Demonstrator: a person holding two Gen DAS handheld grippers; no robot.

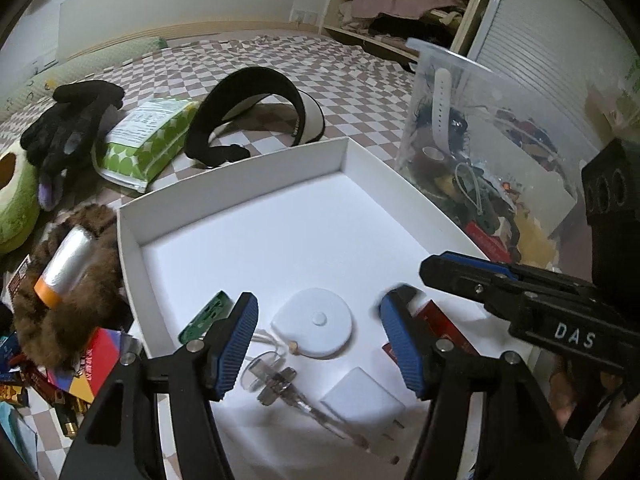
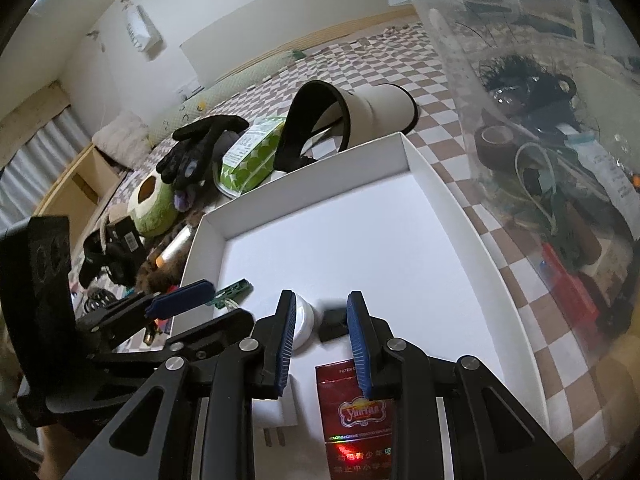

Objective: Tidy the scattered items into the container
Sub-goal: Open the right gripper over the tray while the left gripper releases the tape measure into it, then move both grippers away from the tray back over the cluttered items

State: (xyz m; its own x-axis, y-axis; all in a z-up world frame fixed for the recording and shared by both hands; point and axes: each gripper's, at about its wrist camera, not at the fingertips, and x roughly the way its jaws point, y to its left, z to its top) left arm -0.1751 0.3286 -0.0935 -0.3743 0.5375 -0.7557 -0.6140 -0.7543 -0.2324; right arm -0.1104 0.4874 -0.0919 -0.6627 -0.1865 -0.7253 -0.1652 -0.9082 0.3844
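A shallow white box (image 1: pixel 224 168) lies on the checkered cloth. In it are a round white disc (image 1: pixel 314 326), a green strip (image 1: pixel 206 316), a clear glass-like piece (image 1: pixel 276 384), a white plug (image 1: pixel 362 398) and a red cigarette pack (image 2: pixel 354 412). My left gripper (image 1: pixel 319 300) hangs open over the disc. A small dark blurred item (image 2: pixel 334 322) sits by its right fingertip, and I cannot tell if they touch. My right gripper (image 2: pixel 321 298) hovers above the red pack, its jaws drawn close with nothing between them.
Left of the box lie black gloves (image 1: pixel 68 120), a green wipes pack (image 1: pixel 144 140), a black-and-cream visor (image 1: pixel 256 108), a brown furry thing with a silver tube (image 1: pixel 68 264) and a green plush (image 1: pixel 12 200). A clear bin of clutter (image 1: pixel 480 140) stands at the right.
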